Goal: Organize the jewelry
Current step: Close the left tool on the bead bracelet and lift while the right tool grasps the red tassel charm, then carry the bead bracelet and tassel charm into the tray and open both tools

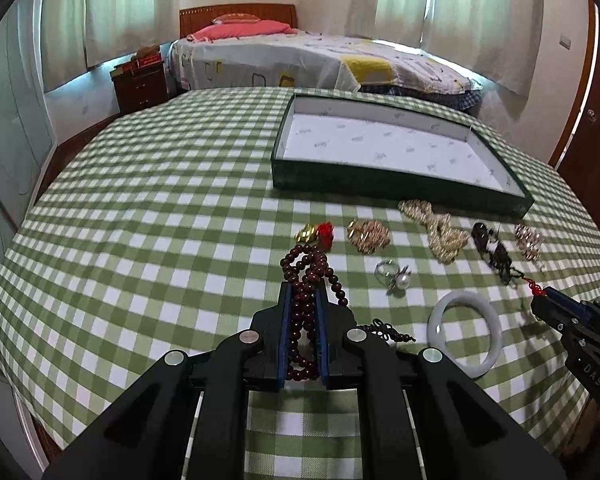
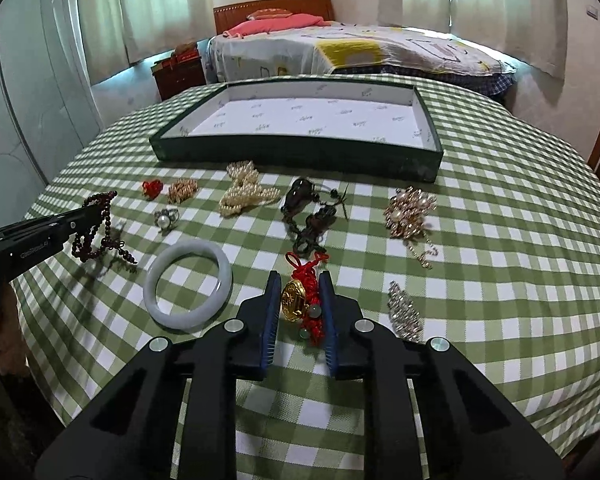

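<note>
My left gripper is shut on a dark red bead necklace; the beads hang between the pads, and it also shows in the right wrist view. My right gripper is closed around a gold pendant with a red knotted cord; whether the pads press it is unclear. The empty white-lined dark green tray stands at the back of the table. On the cloth lie a white jade bangle, a pearl ring, a pearl strand and a dark bead piece.
The round table has a green checked cloth. A gold brooch, a crystal piece, a small gold cluster and a red charm also lie there. A bed and nightstand stand behind.
</note>
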